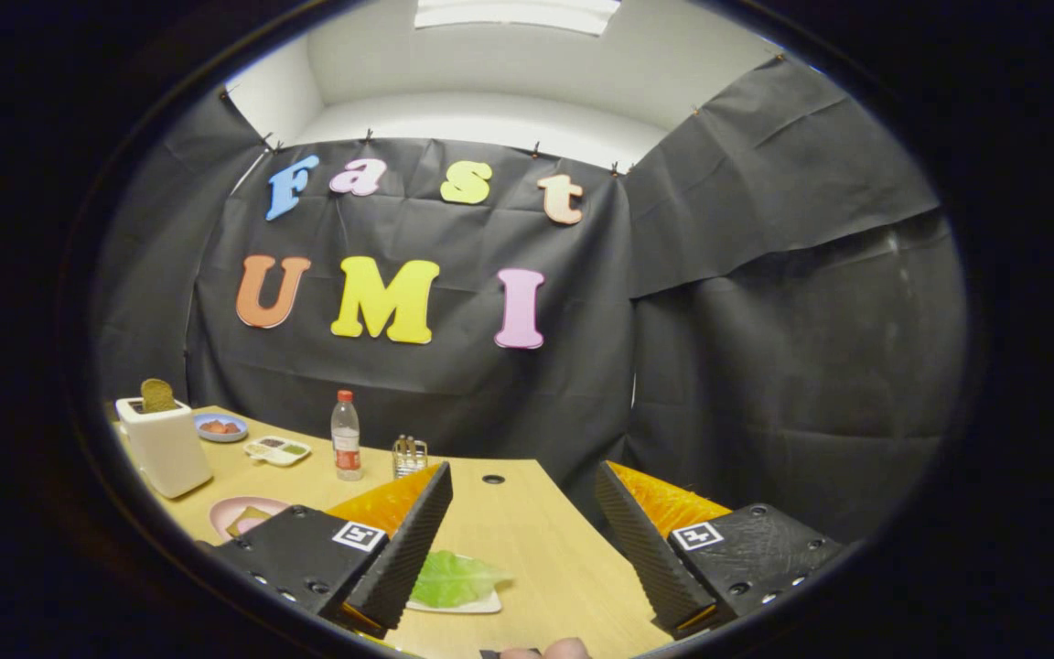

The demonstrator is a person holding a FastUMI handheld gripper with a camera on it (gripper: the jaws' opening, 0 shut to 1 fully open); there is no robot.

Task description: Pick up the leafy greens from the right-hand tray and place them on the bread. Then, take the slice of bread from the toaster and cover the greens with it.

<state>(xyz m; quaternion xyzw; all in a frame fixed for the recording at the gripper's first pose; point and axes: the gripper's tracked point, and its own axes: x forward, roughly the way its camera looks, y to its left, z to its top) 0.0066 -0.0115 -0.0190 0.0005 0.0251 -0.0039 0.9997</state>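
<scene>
Tool (520, 545) spread wide above the tabletop (527, 522), lettuce leaf (454, 578) on its white tray (481, 604) beside the left finger: best lowered and centred over the leaf, then closed gently before carrying toward the pink plate (239, 513) by the toaster (166, 444).

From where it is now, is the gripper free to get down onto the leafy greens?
Probably yes. The gripper has its jaws wide open, and the leafy greens lie on their tray between them, close to one, with nothing on top.
</scene>
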